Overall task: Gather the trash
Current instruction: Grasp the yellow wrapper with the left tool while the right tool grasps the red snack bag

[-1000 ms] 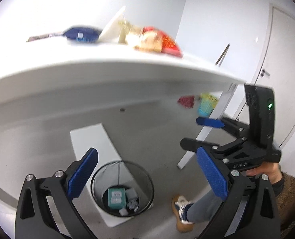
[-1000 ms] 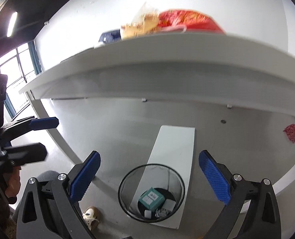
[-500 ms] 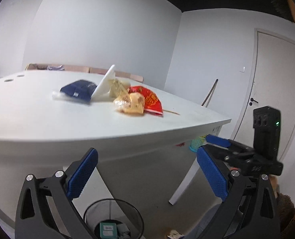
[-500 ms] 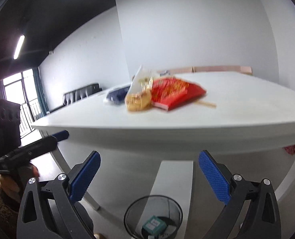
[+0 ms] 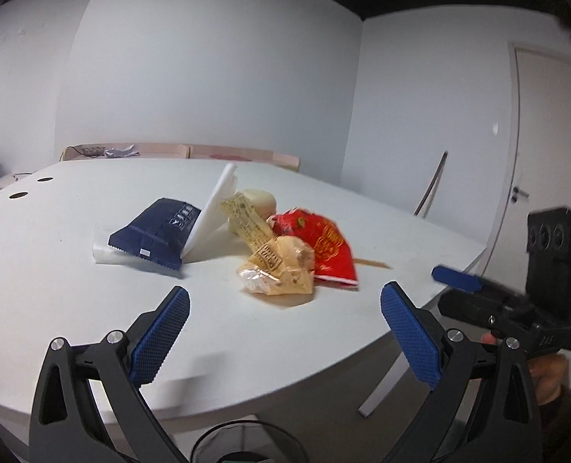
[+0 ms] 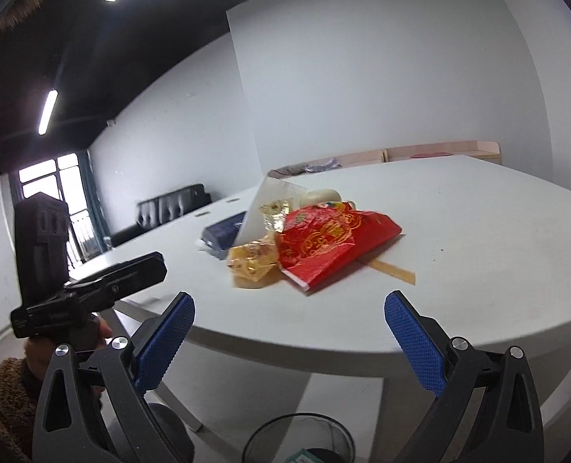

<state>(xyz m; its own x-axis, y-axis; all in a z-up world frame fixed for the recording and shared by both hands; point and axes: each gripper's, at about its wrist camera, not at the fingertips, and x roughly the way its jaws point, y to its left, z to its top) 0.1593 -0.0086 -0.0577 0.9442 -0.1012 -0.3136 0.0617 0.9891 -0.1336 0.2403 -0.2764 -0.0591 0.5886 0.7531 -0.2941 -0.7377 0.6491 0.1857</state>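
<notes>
The trash sits heaped near the desk's (image 5: 54, 289) near rounded edge: yellow wrapper (image 5: 279, 270) foremost, red packet (image 5: 324, 245) touching it, blue pouch (image 5: 152, 233) and white foam tray (image 5: 212, 212) behind. All look light, crinkly and slippery; pinch the yellow wrapper's bunched top. Your left gripper (image 5: 283, 332) and right gripper (image 6: 289, 337) both show jaws spread, empty. A second ago both faced the bin (image 6: 299, 440) under the desk; now they have risen level with the heap.

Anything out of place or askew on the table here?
Yes: a heap of trash on the table. A white foam tray leans tilted against a navy packet, with a yellow wrapper overlapping a red packet.
</notes>
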